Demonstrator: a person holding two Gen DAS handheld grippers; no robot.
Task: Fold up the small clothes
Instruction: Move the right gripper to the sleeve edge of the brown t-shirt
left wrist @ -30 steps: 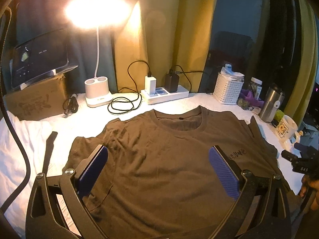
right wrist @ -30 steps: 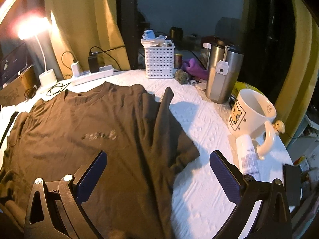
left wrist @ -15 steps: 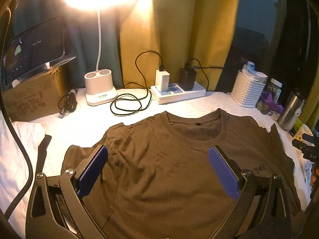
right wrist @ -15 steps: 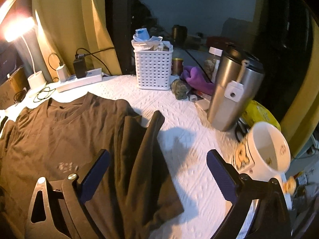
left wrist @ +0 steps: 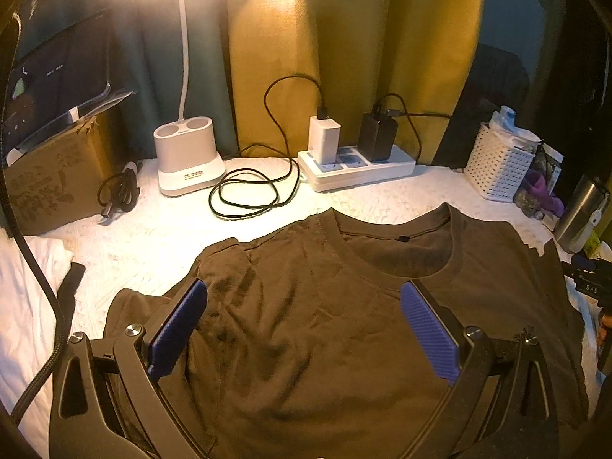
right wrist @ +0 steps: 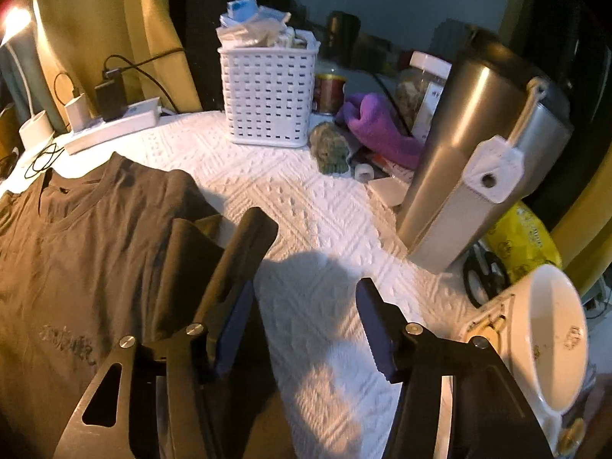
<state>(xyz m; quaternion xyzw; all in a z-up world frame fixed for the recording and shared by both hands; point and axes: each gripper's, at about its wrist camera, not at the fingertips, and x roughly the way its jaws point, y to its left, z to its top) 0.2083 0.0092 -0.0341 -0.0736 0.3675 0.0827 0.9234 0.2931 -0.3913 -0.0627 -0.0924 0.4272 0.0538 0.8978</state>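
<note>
Shirt (left wrist: 325, 329) lies flat on the white cloth (right wrist: 317, 206) by mug (right wrist: 543, 344), flask (right wrist: 478, 176), basket (right wrist: 267, 99) and lamp (left wrist: 187, 153); left gripper (left wrist: 302, 329) hovers wide, while right gripper (right wrist: 302, 325), closing with only cloth between, should pinch the upturned sleeve (right wrist: 244, 252) squarely.

Spread across the lower centre of the left-wrist frame, a T-shirt (left wrist: 325, 325) on the table cover (left wrist: 153, 237), with lamp base (left wrist: 189, 160) and coiled cable (left wrist: 248, 195) behind at upper left, power strip (left wrist: 359, 168) behind centre, basket (left wrist: 497, 168) at right.
</note>
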